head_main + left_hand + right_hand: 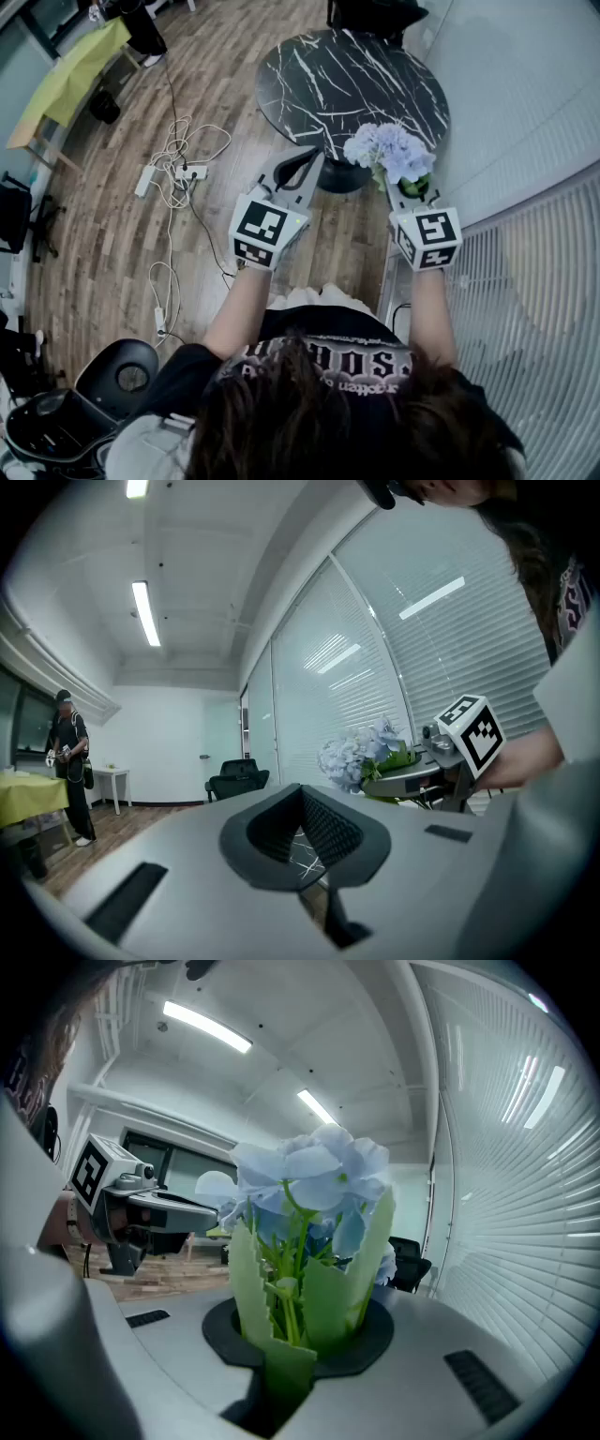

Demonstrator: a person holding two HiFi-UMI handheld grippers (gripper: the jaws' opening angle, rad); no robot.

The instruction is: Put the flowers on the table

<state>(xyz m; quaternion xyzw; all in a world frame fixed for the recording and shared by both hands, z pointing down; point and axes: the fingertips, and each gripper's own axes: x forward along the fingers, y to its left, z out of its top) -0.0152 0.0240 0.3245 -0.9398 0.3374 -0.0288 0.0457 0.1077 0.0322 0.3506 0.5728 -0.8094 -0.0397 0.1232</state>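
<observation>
The right gripper (403,190) has its jaws narrowed onto the green stems and leaves of the pale blue flowers (387,150), holding the bunch upright in the air. From the head view the blooms sit over the near edge of the round black marble table (347,80), not resting on it. The left gripper (314,157) is level beside them, and its jaws seem to meet at the tips with nothing held between them. Below lies a wooden plank floor (216,84).
</observation>
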